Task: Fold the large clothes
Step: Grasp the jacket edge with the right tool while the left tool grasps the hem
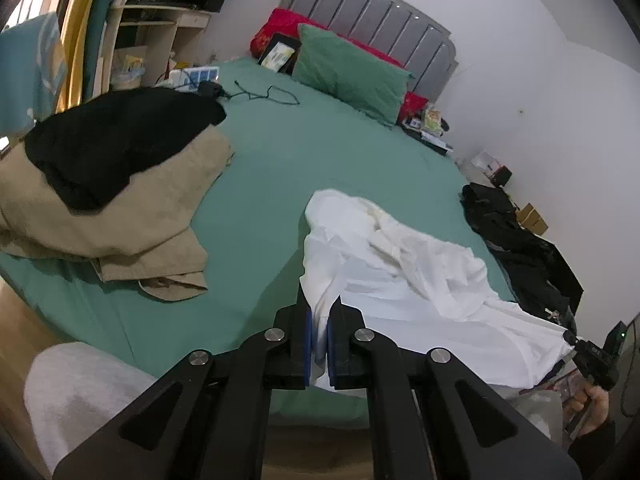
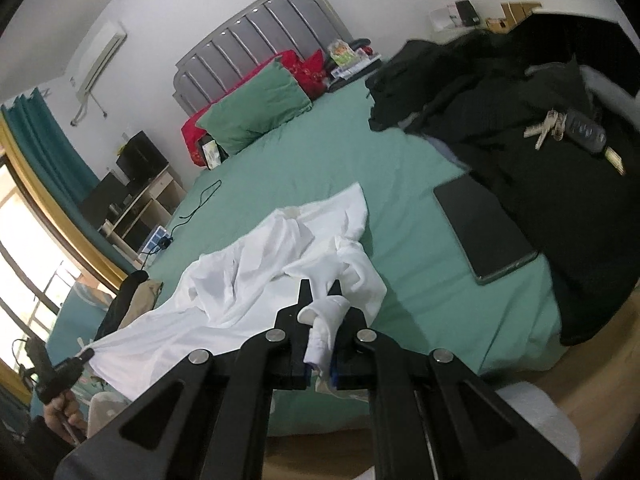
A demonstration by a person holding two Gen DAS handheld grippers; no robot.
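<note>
A large white garment (image 1: 400, 272) lies crumpled on the green bed sheet (image 1: 280, 168) near the foot of the bed. My left gripper (image 1: 319, 308) is shut on one bottom corner of it, fabric bunched between the blue pads. My right gripper (image 2: 320, 292) is shut on the other bottom corner of the white garment (image 2: 248, 280), a roll of cloth sticking out between the fingers. Each view shows the other gripper at the far corner: the right one in the left wrist view (image 1: 568, 336), the left one in the right wrist view (image 2: 86, 356). The hem is stretched between them.
A tan garment with a black one on top (image 1: 112, 184) lies on the bed's left side. A black clothes pile (image 2: 520, 128) with keys (image 2: 548, 126) lies on the right, beside a dark tablet (image 2: 484, 228). A green pillow (image 1: 348, 68), a cable (image 1: 264, 94) and a grey headboard (image 1: 372, 12) are at the far end.
</note>
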